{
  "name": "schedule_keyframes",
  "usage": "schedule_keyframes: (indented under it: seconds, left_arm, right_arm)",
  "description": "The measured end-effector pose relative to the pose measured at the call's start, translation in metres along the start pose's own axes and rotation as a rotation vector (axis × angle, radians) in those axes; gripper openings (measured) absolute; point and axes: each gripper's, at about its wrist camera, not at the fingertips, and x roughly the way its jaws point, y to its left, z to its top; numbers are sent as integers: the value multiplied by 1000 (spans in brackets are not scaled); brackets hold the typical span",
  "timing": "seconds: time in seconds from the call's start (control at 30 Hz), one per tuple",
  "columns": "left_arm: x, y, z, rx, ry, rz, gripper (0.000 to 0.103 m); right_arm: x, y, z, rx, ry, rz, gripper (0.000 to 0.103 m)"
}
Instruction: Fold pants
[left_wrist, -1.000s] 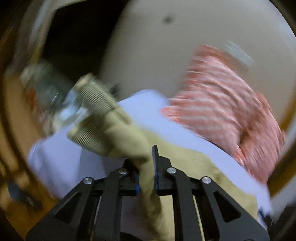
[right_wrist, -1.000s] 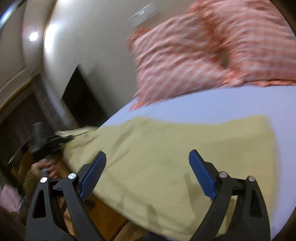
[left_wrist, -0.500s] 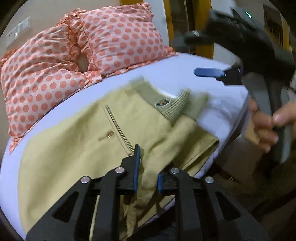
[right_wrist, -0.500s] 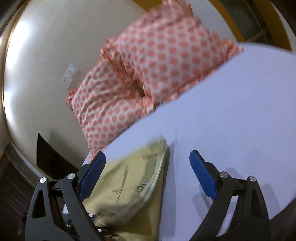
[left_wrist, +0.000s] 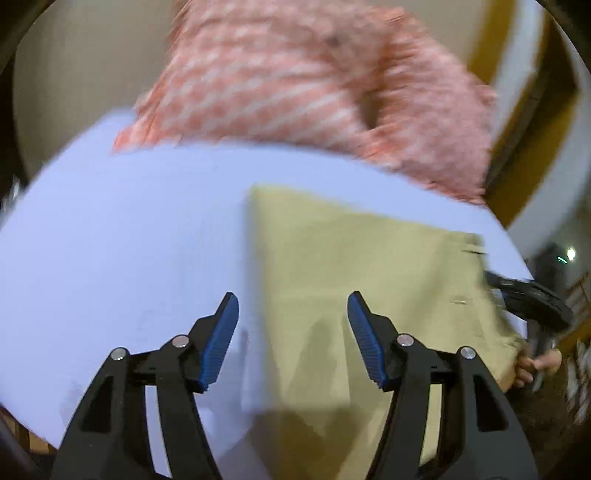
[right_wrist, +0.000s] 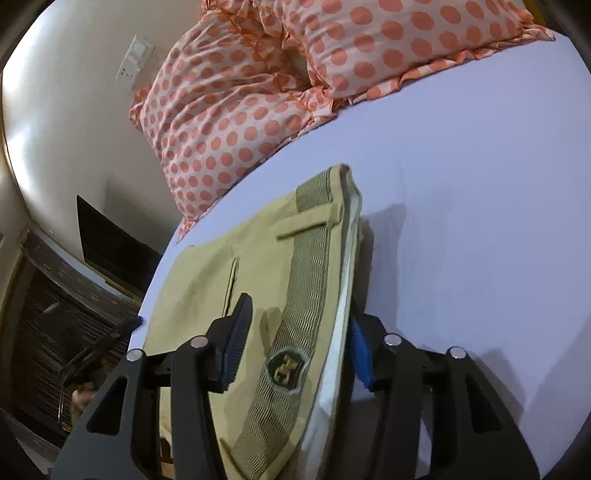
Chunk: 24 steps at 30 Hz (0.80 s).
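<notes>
Release just made by left gripper, now spread and empty above khaki pants folded flat below polka-dot pillows, right gripper straddling waistband, unclamped: fold apparently landed, tidying left.

**Bedroom with a bed against a cream wall**

A pale lilac sheet covers the bed; two orange-dotted pillows lean against the wall, which carries a white switch plate. Dark furniture stands beside the bed
</notes>
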Motion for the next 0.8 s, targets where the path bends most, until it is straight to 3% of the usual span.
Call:
schedule_keyframes:
  seconds: [0.07,0.13,0.2,0.27,0.3,0.33,0.4,0.5,0.57,0.67,0.73,0.8]
  left_arm:
    - [21,9,4,-33,79,-67,63]
    - [31,3,10,-20,88,-108,67]
    - [46,0,23,-30,119,-186,66]
    - [56,-4,29,-49,132,-209,43]
    - [58,-4,31,-58,140,-199,21]
    - [58,-1,32,-70,139,-206,9]
    - [51,-1,42,-61,111,-228,8]
    - [40,-22,68,19,48,-204,7]
    - [44,-33,88,50,16,-168,6]
    - [72,-42,118,89,-18,-48,6]
    - [111,-36,131,57,47,27,11]
    - [127,-28,132,37,88,74,18]
  right_arm:
    - [2,-2,3,11,2,37,51]
    - [4,-3,3,10,11,80,50]
    - [7,-6,4,17,39,134,25]
    - [14,-15,3,70,70,195,17]
    - [14,-18,5,95,78,219,15]
    - [13,-19,6,116,86,236,14]
    - [9,-11,15,112,91,239,12]
    - [4,16,48,41,76,231,10]
    - [4,28,75,1,39,205,9]
    - [16,26,109,1,-14,151,9]
    - [36,16,128,-2,-22,12,11]
    - [57,2,134,6,29,-149,20]
